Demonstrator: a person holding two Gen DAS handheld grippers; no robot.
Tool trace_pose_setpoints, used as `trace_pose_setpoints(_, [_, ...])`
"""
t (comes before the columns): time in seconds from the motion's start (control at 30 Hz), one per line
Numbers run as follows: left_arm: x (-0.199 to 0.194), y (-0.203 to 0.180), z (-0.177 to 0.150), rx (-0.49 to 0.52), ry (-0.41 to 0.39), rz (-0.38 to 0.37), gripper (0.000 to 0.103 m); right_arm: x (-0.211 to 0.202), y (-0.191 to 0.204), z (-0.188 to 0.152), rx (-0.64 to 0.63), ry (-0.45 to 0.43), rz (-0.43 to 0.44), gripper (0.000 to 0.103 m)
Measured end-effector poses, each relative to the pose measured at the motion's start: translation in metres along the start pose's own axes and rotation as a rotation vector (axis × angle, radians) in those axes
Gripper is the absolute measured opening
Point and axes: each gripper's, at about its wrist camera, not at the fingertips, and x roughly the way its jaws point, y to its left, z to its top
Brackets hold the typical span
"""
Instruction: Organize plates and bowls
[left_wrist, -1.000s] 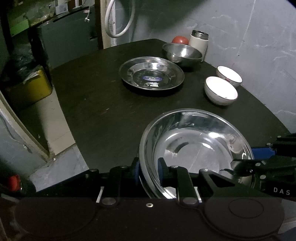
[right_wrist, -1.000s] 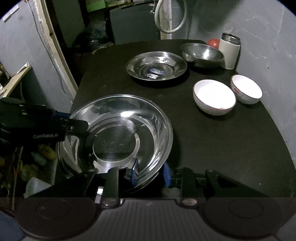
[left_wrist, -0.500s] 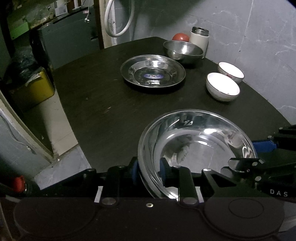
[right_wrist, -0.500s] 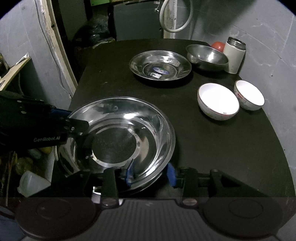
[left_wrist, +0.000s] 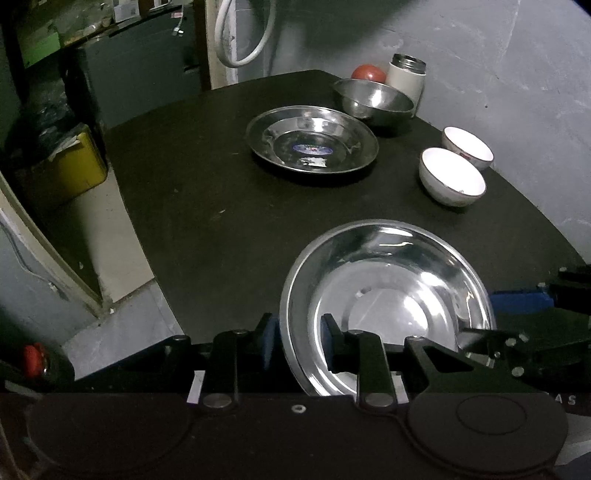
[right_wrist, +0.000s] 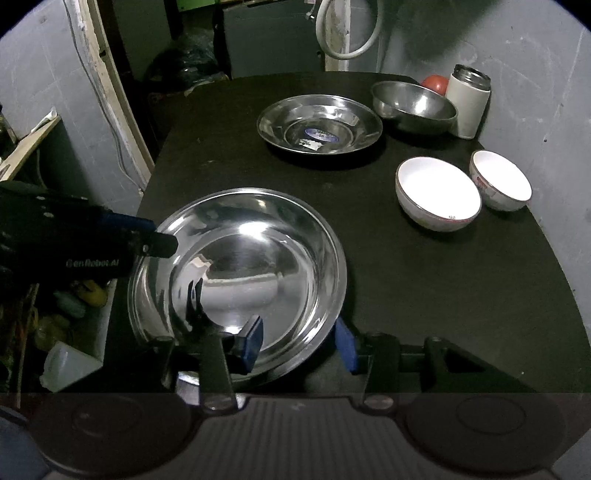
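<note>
A large steel plate (left_wrist: 388, 295) is gripped by its near rim at two points, the jaws of the left gripper (left_wrist: 297, 345) and the right gripper (right_wrist: 295, 343) each clamped across it, above the near end of the table (left_wrist: 207, 206). Ahead of the jaws, a second steel plate (right_wrist: 319, 123), a steel bowl (right_wrist: 413, 105) and two white bowls (right_wrist: 437, 192) are seen standing apart. Nothing appears stacked, so most sorting is judged undone.

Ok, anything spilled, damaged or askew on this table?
Nothing spilled or broken. Only oddity: the far steel plate has a sticker and a scrap of paper in it. The near plate is gripped at its rim by both hand-held grippers.
</note>
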Motion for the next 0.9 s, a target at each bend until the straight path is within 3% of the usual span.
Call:
trace_pose_setpoints(0.03, [0.000, 0.001, 0.001, -0.009, 0.001, -0.003, 0.036, 0.001, -0.001, 0.000, 0.004, 0.001, 0.000, 0.053])
trace_pose_setpoints(0.1, [0.001, 0.006, 0.002, -0.028, 0.004, -0.003, 0.056, 0.001, -0.002, 0.000, 0.011, 0.000, -0.002, 0.061])
trace_pose_setpoints(0.3, [0.005, 0.017, 0.012, -0.058, -0.014, 0.037, 0.085, 0.002, -0.008, 0.002, 0.040, -0.019, -0.012, 0.080])
trace_pose_setpoints(0.47, [0.015, 0.036, 0.030, -0.102, -0.028, 0.071, 0.098, 0.001, -0.016, 0.009, 0.074, -0.068, -0.016, 0.091])
trace_pose_setpoints(0.67, [0.033, 0.062, 0.068, -0.189, -0.082, 0.052, 0.102, 0.001, -0.034, 0.036, 0.132, -0.167, -0.022, 0.101])
trace_pose_setpoints(0.9, [0.070, 0.074, 0.118, -0.214, -0.120, 0.030, 0.102, 0.024, -0.056, 0.087, 0.153, -0.234, -0.060, 0.102])
